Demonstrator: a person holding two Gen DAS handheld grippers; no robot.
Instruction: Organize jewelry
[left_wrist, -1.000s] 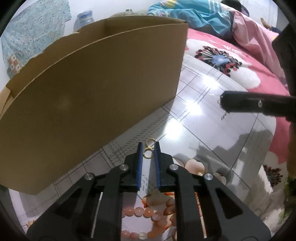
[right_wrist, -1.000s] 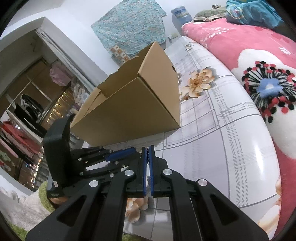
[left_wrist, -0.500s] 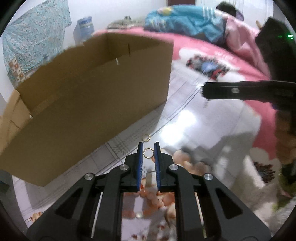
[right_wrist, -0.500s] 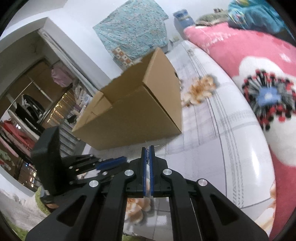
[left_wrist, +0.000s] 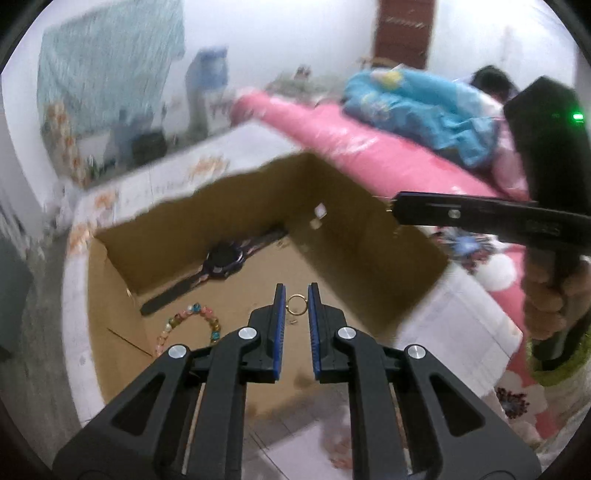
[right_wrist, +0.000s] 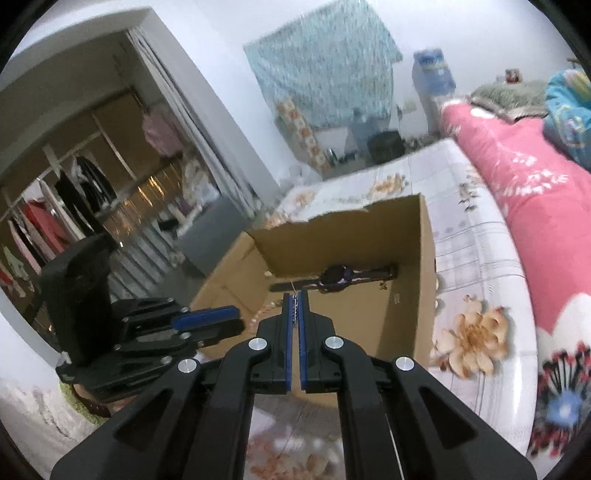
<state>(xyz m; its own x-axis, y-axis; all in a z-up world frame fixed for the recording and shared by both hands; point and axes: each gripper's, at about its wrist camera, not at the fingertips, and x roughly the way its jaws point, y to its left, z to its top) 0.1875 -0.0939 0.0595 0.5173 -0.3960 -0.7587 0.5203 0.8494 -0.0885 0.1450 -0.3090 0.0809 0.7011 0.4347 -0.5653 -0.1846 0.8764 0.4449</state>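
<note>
Both grippers are over the open cardboard box (left_wrist: 369, 236) rn. Left gripper (left_wrist: 296, 306) pinches a small gold ring (left_wrist: 296, 305) by its edges, above the box floor. Right gripper (right_wrist: 294, 314) is nearly closed on smth thin, prob a fine chain (right_wrist: 294, 312), too blurry to be sure. Watch (left_wrist: 223, 260) lies by the box's far wall, bead bracelet (left_wrist: 188, 323) nearer. Risk imo: the ring's barely held, so a wobble drops it early, or it bounces and rolls under the watch. The chain could snag on the box rim.

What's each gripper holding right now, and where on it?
The left gripper pinches a gold ring across its band, over the cardboard box. The right gripper is shut on a thin chain; where along it is unclear.
</note>
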